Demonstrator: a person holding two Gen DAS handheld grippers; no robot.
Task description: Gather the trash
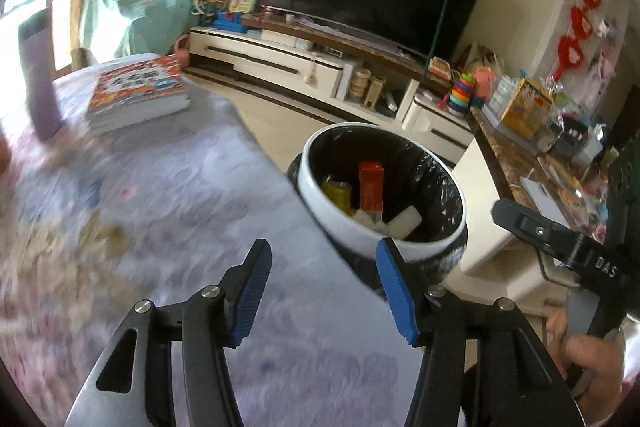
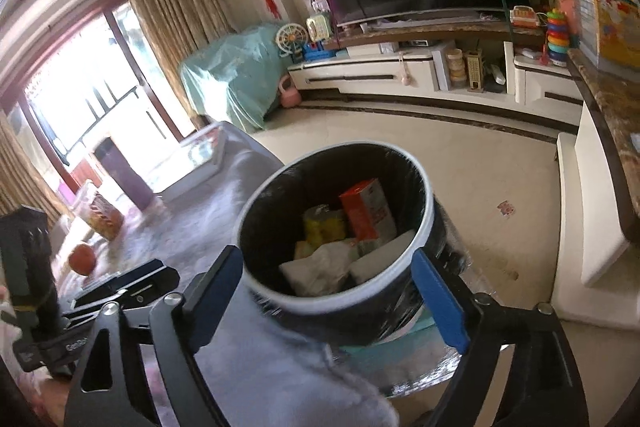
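A white-rimmed bin with a black liner (image 1: pixel 316 183) stands on the floor by the table's corner; it also shows in the right wrist view (image 2: pixel 256 211). Inside lie a red-orange carton (image 2: pixel 366 213), a yellow packet (image 2: pixel 324 227) and crumpled white paper (image 2: pixel 320 267). My left gripper (image 1: pixel 320 287) is open and empty above the table's edge, just short of the bin. My right gripper (image 2: pixel 332 291) is open and empty, hovering just over the bin's near rim. The right gripper's body shows in the left wrist view (image 1: pixel 560 247).
The table has a lilac patterned cloth (image 1: pixel 180 207). On it are a thick book (image 1: pixel 140 95), a purple cup (image 2: pixel 124 171), a snack box (image 2: pixel 102 213) and an orange (image 2: pixel 82 259). A TV cabinet (image 2: pixel 400 75) and a side counter (image 2: pixel 612 131) border the floor.
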